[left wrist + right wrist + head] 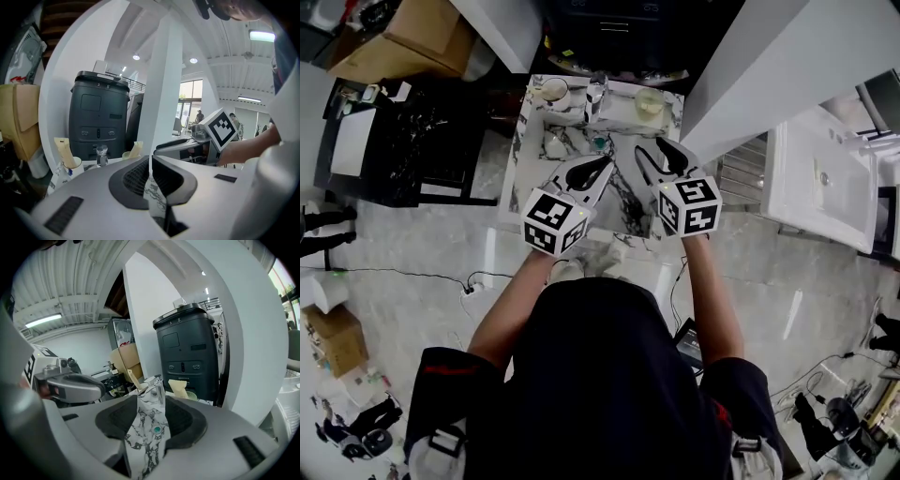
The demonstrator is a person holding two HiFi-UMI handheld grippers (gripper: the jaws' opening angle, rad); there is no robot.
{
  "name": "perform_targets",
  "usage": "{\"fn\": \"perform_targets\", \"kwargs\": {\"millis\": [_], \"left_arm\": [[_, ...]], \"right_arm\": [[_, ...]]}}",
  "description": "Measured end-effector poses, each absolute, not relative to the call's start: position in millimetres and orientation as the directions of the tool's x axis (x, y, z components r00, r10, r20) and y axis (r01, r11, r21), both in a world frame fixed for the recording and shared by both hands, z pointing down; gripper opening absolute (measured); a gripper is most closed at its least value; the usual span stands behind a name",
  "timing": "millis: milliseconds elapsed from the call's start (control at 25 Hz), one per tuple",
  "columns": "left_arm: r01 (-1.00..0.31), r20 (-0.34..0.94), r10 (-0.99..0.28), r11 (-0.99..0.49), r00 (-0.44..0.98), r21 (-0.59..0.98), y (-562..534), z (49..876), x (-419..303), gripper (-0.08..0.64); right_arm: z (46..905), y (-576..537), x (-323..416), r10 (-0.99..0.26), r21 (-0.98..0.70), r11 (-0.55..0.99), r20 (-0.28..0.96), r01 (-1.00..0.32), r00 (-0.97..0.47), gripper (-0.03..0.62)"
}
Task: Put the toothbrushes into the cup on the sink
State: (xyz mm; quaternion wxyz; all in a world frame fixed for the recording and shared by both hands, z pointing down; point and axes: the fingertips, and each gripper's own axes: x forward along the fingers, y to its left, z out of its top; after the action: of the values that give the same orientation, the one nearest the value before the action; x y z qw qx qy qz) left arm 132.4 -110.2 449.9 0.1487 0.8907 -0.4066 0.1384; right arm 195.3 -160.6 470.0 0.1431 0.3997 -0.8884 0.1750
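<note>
Marble sink carried a left cup and a right cup on its far rim, each holding a pale toothbrush-like stick; the left gripper had its jaws pressed together and the right gripper had its jaws slightly spread, both empty over the near basin, apparently between placements and needing any remaining toothbrush located.

I count two cups, the left cup and the right cup. There is one tap and one marble sink. The left gripper and the right gripper make two.
</note>
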Motion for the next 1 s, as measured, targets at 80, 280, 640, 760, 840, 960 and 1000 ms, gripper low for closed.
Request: {"fn": "perform_targets", "kwargs": {"millis": [80,280,640,760,840,960,1000], "left_arm": [[-0.768,0.368,-0.686,-0.624,0.627,0.145,-107,447,128,0.029],[-0.769,0.359,-0.692,-0.625,0.626,0.136,-99,442,117,0.029],[-0.741,0.325,-0.676,-0.658,0.661,0.137,-76,430,101,0.029],[-0.73,0.312,-0.671,-0.67,0.673,0.134,-66,423,92,0.029],[-0.725,0.303,-0.669,-0.676,0.679,0.132,-59,417,86,0.029],[-0.719,0.288,-0.668,-0.683,0.686,0.128,-45,411,76,0.029],[-0.717,0.283,-0.668,-0.685,0.688,0.127,-41,409,72,0.029]], "right_arm": [[468,-158,191,-0.659,-0.205,0.621,0.387,-0.757,-0.645,0.202],[461,-146,184,-0.675,-0.201,0.612,0.373,-0.765,-0.637,0.153],[448,-115,172,-0.727,-0.167,0.565,0.361,-0.808,-0.583,0.073],[439,-102,164,-0.742,-0.149,0.559,0.349,-0.816,-0.572,0.058],[433,-93,158,-0.752,-0.13,0.555,0.342,-0.821,-0.563,0.052],[425,-78,149,-0.765,-0.114,0.548,0.332,-0.829,-0.551,0.046],[423,-73,146,-0.77,-0.108,0.544,0.329,-0.832,-0.546,0.044]]}}
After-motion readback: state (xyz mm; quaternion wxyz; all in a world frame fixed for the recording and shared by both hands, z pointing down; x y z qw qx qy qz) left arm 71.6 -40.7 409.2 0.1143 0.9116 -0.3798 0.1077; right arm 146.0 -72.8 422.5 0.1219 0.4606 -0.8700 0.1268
